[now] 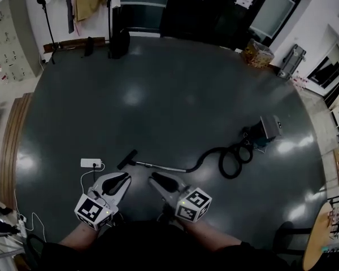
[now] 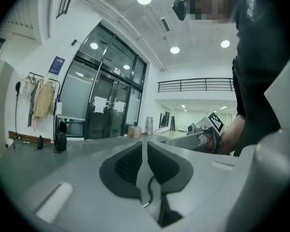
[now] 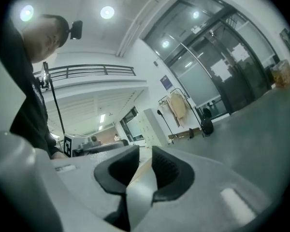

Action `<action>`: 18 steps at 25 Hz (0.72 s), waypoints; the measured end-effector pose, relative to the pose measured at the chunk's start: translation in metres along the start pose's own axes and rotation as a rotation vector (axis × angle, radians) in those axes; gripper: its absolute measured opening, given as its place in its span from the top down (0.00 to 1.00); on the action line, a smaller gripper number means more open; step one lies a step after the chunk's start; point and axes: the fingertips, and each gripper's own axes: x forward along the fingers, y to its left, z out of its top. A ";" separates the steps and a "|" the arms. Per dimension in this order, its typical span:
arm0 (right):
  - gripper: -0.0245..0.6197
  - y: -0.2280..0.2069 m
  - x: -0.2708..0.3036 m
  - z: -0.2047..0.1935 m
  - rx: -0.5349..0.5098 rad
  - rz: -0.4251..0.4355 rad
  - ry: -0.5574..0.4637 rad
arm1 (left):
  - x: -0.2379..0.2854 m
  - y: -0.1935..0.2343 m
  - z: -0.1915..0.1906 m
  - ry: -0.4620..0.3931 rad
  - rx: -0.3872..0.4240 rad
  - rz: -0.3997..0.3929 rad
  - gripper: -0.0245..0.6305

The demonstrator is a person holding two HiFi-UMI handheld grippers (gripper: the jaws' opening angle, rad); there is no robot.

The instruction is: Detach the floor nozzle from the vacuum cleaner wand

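Observation:
The vacuum cleaner lies on the dark floor in the head view. Its black floor nozzle (image 1: 127, 158) sits on the end of the metal wand (image 1: 161, 166). A black hose (image 1: 229, 160) loops from the wand to the canister (image 1: 266, 129). Both grippers are held up near the person's body, apart from the vacuum. The left gripper (image 1: 125, 177) (image 2: 144, 148) shows only a thin slit between its pads, with nothing in it. The right gripper (image 1: 153, 178) (image 3: 144, 152) has a slightly wider gap, also empty. Both point level across the room.
A white power strip (image 1: 91, 163) with its cable lies on the floor left of the nozzle. A wooden platform (image 1: 11, 131) and lockers (image 1: 11, 38) line the left side. A black bag (image 1: 120, 43) and glass doors (image 1: 214, 10) stand at the back, a round table (image 1: 319, 239) at lower right.

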 end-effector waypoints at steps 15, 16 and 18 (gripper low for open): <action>0.97 0.044 -0.046 0.032 -0.202 0.047 -0.116 | 0.022 -0.071 0.044 -0.060 0.079 -0.106 0.96; 0.97 0.045 -0.048 0.031 -0.204 0.046 -0.114 | 0.023 -0.074 0.043 -0.058 0.079 -0.111 0.96; 0.97 0.046 -0.053 0.028 -0.209 0.043 -0.112 | 0.023 -0.079 0.040 -0.056 0.081 -0.122 0.96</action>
